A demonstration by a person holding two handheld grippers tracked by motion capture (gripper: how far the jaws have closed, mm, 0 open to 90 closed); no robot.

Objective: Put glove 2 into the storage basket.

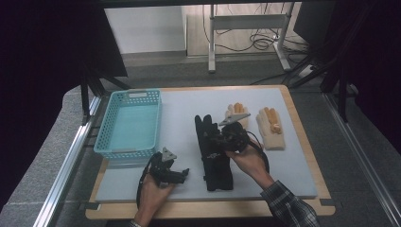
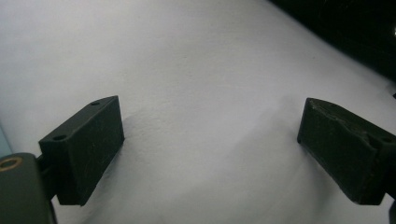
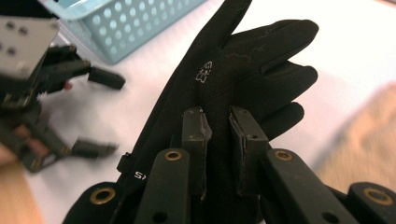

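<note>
Nearest the person, the left gripper rests low over the white mat with its jaws spread wide and nothing between them. Beyond it, mid-mat, the right gripper has its jaws nearly together, pinching a fold of the black glove at the palm, below the fingers. In the high view the glove lies lengthwise, cuff toward the person, fingers pointing away. It looks like soft, light, limp fabric: it should drape and sag from any pinch point, so a hold on a bunched fold near the palm or cuff seems safer than one on a fingertip. To the left stands the light-blue basket; farther right lie two beige gloves, just beside each other.
</note>
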